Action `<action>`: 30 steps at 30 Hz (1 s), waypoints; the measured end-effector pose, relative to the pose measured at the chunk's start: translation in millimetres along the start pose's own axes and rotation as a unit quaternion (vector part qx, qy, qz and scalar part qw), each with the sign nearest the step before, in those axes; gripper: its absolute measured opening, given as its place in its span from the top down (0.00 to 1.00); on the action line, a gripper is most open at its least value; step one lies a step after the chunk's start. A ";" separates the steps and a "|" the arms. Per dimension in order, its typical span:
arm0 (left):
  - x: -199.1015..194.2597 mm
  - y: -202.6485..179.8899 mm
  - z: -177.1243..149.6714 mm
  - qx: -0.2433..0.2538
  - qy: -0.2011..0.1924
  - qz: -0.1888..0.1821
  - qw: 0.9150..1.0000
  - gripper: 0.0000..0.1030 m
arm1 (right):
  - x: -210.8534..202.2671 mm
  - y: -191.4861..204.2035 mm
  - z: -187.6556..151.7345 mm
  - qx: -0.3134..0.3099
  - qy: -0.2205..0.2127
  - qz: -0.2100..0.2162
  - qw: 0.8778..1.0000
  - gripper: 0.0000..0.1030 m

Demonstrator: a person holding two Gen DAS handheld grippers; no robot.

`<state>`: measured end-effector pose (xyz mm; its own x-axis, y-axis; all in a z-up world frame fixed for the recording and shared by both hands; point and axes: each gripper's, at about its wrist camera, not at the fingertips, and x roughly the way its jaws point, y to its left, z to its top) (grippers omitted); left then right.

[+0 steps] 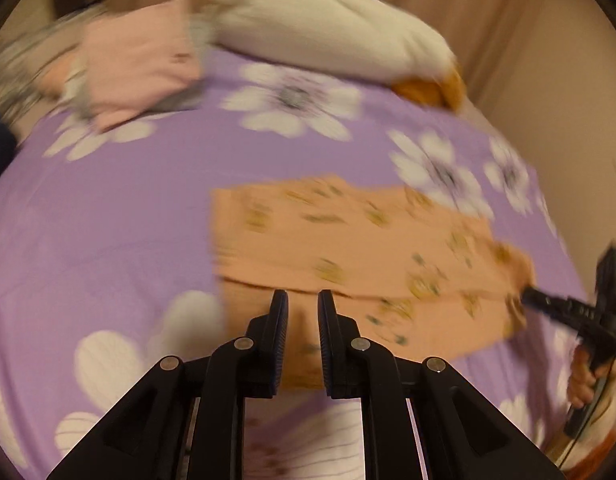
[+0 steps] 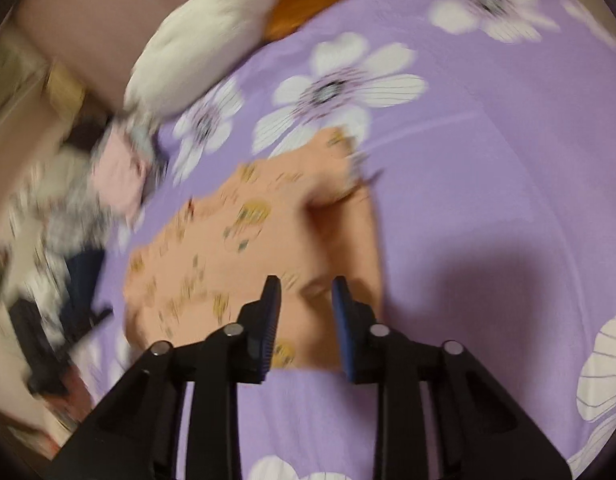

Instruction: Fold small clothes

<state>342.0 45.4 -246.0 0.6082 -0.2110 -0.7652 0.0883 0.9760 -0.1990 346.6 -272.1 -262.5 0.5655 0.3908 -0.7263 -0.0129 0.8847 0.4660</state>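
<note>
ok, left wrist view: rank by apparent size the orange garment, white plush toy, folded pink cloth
1. orange garment, largest, though nearest the camera
2. white plush toy
3. folded pink cloth, smallest; it and the toy lie farther back, so true sizes are unsure

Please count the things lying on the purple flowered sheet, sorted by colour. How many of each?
Orange printed garment: 1
Pink folded cloth: 1
White plush toy with orange end: 1
Grey patterned clothes pile, blurred: 1 pile, pieces uncountable
Total: 4
</note>
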 end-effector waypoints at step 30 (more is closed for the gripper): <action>22.3 72.4 18.4 -0.269 0.072 -0.146 0.949 0.14 | 0.1 -54.8 61.3 0.135 0.031 0.021 0.990 0.52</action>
<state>376.4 112.4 -266.2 0.5030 -0.5108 -0.6972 -0.2028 0.7143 -0.6697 397.9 -336.1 -257.1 0.5169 0.4491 -0.7288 0.1904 0.7697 0.6093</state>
